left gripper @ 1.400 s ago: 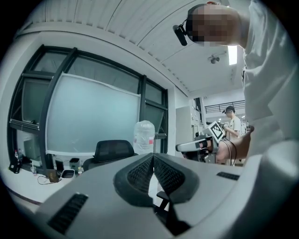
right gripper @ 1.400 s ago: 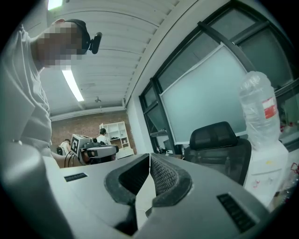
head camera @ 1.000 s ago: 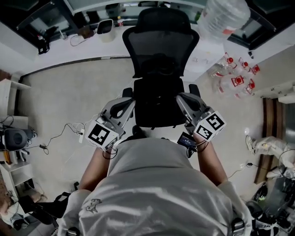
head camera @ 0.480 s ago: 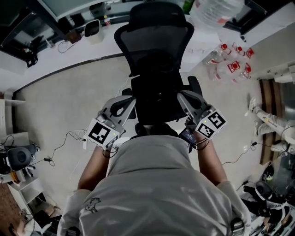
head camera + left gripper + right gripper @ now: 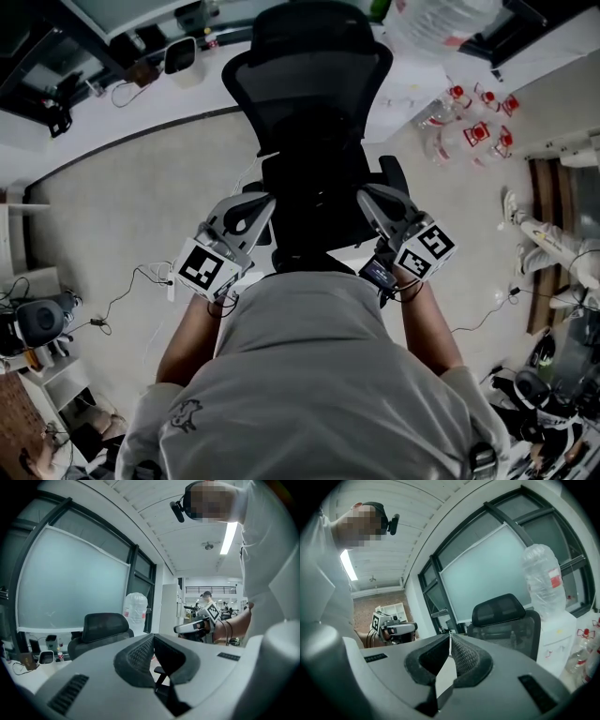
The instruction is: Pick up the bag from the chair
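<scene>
A black mesh office chair (image 5: pixel 309 84) stands right in front of me, its seat (image 5: pixel 314 216) between my two grippers. Anything lying on the seat is black on black, so I cannot make out a bag's outline. My left gripper (image 5: pixel 263 201) is at the seat's left edge and my right gripper (image 5: pixel 367 194) at its right edge, both pointing at the chair. In the left gripper view the left gripper (image 5: pixel 152 637) has its jaw tips together with nothing between them. The right gripper (image 5: pixel 450 635) is shut the same way in its own view. The chair back (image 5: pixel 504 616) rises beyond it.
A large water jug (image 5: pixel 436 23) stands on a white dispenser at the back right, with several small bottles (image 5: pixel 469 127) on the floor beside it. A desk runs along the wall behind the chair, bearing a white cup (image 5: pixel 181 56). Cables (image 5: pixel 141 272) trail over the floor at left.
Both grippers have moved forward and slightly down along the sides of the seat. The chair now sits closer and a little further left in the head view. Both grippers stay shut.
</scene>
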`<state>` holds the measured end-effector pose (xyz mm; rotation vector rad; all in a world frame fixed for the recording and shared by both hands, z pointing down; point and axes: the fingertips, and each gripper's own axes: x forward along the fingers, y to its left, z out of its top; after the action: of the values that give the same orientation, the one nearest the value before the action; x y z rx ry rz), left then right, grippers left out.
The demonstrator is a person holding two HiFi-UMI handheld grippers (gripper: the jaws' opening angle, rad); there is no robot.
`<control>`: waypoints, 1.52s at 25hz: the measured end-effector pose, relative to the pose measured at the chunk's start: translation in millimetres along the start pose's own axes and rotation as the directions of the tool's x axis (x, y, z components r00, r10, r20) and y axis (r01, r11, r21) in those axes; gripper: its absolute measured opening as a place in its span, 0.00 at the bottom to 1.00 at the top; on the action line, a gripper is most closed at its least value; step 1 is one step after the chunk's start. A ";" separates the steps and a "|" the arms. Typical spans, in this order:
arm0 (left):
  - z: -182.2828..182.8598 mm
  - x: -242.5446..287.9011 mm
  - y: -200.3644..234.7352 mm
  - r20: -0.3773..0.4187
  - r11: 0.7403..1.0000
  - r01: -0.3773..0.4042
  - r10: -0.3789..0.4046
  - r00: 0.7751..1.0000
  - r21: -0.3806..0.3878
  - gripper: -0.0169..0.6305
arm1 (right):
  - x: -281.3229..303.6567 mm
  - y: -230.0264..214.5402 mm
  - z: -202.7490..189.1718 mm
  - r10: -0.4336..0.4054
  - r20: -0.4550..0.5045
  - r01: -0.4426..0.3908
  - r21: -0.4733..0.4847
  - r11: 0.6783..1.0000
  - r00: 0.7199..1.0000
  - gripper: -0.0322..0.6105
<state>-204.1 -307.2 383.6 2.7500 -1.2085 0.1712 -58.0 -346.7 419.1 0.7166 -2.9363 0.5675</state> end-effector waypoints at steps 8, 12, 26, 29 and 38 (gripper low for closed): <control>-2.3 39.4 9.1 -0.034 1.000 -0.014 0.014 0.999 0.009 0.05 | 6.0 -40.5 -4.8 0.034 -0.015 -0.033 0.033 0.999 0.999 0.11; -4.4 58.3 19.1 -0.036 0.999 -0.031 0.032 0.999 0.026 0.05 | 11.9 -63.5 -10.3 0.044 -0.020 -0.042 0.064 0.997 0.999 0.11; -49.9 100.7 53.1 -0.120 0.990 0.138 -0.139 0.983 -0.012 0.05 | 60.4 -102.0 -62.3 -0.056 -0.059 0.067 0.201 0.977 0.997 0.17; -64.5 110.4 59.1 -0.150 0.982 0.189 -0.189 0.971 -0.010 0.05 | 62.5 -114.6 -76.0 -0.098 -0.066 0.111 0.232 0.966 0.993 0.20; -91.8 137.4 73.4 -0.203 0.961 0.277 -0.276 0.939 -0.025 0.05 | 79.7 -139.2 -118.9 -0.114 -0.071 0.131 0.331 0.935 0.991 0.31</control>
<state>-170.5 -440.4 501.1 2.7832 -0.7621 0.4145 -68.0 -452.1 588.4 0.8928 -2.7504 1.0712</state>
